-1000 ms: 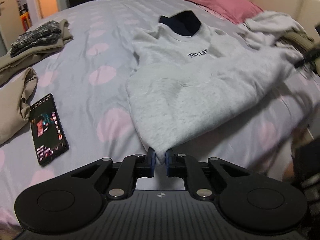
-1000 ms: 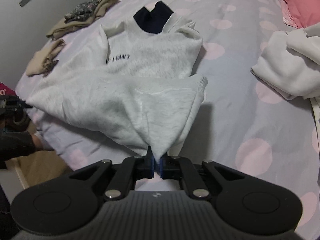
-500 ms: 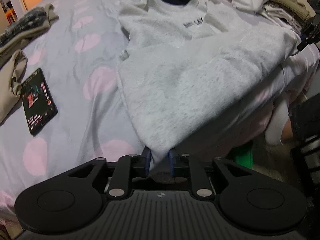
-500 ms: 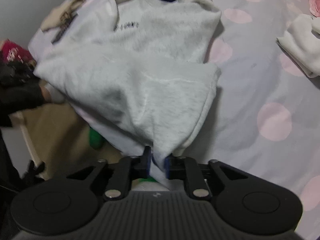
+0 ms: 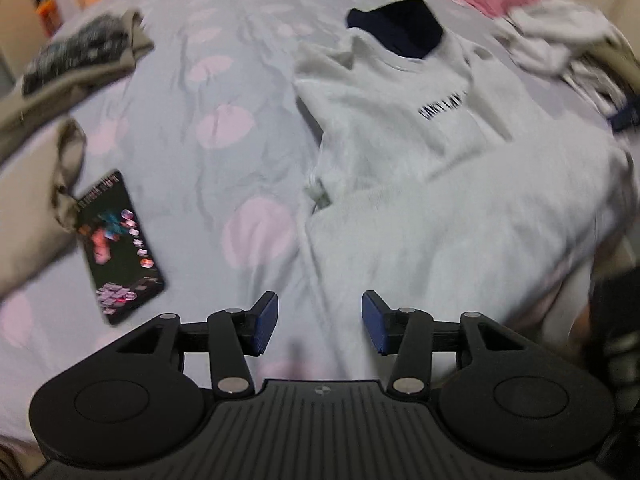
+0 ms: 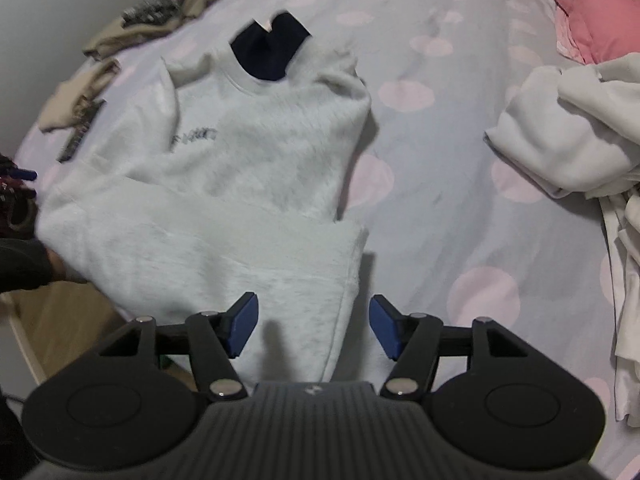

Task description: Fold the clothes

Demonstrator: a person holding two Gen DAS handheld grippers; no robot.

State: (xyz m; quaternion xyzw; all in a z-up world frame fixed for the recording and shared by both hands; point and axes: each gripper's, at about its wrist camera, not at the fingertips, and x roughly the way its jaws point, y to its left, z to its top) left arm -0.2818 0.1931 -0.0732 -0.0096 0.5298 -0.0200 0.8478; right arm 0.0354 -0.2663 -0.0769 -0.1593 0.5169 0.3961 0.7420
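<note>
- The bed point(image 6: 460, 184), under its grey sheet with pink dots, carries everything you are working with.
- Your sweatshirt point(image 6: 248, 184) lies on the bed near its front edge, collar pointing away from you, with the lower part folded up over the body and a dark garment point(image 6: 272, 50) showing at the neck.
- A heap of white clothes point(image 6: 568, 132) sits to the right of the sweatshirt, well apart from it.
- A pink pillow point(image 6: 600, 16) lies beyond that heap.
- Beige clothes point(image 5: 76, 68) sit far to the left of the sweatshirt.
- A phone point(image 5: 118, 246) lies face up left of the sweatshirt, near the beige clothes.
- Your left gripper point(image 5: 319, 322) has just been opening; its jaws stand apart above the sweatshirt's near left edge, gripping nothing.
- Your right gripper point(image 6: 312, 328) has likewise just been opening; its jaws are spread above the near right corner, pads clear of the cloth.
</note>
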